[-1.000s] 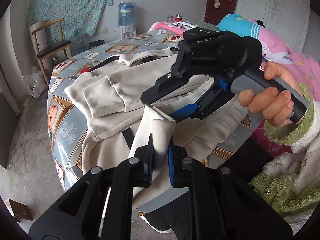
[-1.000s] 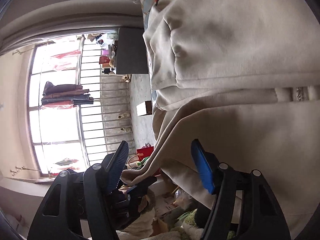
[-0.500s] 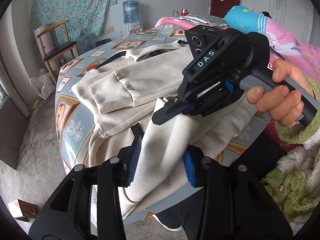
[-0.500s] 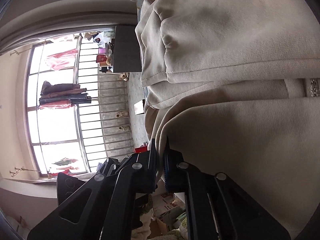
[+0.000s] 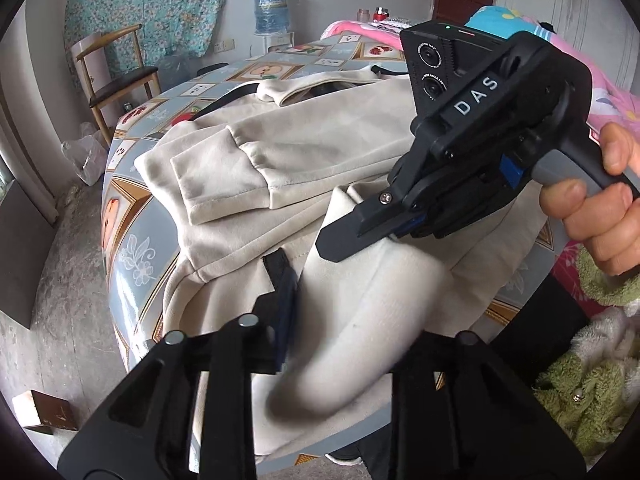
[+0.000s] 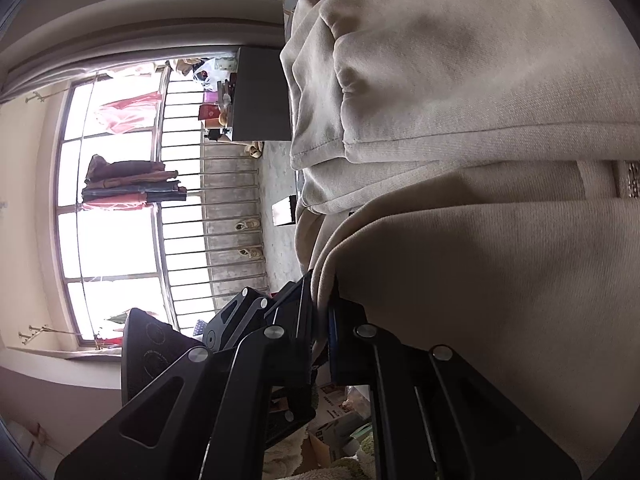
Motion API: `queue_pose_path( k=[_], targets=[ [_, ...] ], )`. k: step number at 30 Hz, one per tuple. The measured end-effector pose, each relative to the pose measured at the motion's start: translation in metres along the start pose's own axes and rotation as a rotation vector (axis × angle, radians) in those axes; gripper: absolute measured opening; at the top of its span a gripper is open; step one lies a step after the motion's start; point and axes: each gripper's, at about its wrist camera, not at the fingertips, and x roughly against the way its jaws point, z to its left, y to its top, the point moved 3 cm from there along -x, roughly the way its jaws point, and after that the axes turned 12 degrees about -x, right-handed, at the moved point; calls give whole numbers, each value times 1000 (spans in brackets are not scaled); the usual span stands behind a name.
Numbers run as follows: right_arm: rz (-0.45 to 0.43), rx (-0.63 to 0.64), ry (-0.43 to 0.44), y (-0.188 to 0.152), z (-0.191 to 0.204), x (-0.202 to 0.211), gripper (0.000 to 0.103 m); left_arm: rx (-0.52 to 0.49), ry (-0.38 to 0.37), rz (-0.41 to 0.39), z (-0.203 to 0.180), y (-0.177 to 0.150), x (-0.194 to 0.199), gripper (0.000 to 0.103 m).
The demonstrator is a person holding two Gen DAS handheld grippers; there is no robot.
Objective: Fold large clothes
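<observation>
Item: beige jacket (image 5: 320,152), part-folded on the patterned table (image 5: 132,240), hem overhanging the near edge.
Soft, thick, floppy, so best taken by the hem; my right gripper (image 6: 322,320) is clamped on that edge; my left gripper (image 5: 344,320), jaws just narrowing, brackets a loose fold; grip uncertain.

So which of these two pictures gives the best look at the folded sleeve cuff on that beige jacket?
The left wrist view: the sleeve cuff lies whole on the beige jacket, its stitched band clear. The right wrist view shows the same cuff sideways, very close and partly cropped, so its shape is hard to read.
</observation>
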Motion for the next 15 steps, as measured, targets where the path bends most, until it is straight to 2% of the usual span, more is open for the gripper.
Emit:
queue_pose_path(
  k=[4,6,7,10,12,15],
  targets=[
    [-51,98,-49,-7,6,17,12,-3,19,21,-2,1,-3,11],
    [-104,147,-75,-12,5,39,30,4,36,38,-2,2,-4,9],
    [-139,172,-91,-13,5,52,33,13,42,42,-1,3,-4,7],
    [-303,231,-167,-13,-5,117,40,61,51,63,6,4,-6,5],
    [-448,242,-249,-12,-18,173,47,97,51,80,10,5,-10,5],
    [-614,214,-382,-12,-43,246,48,120,56,110,11,4,-16,5]
  ],
)
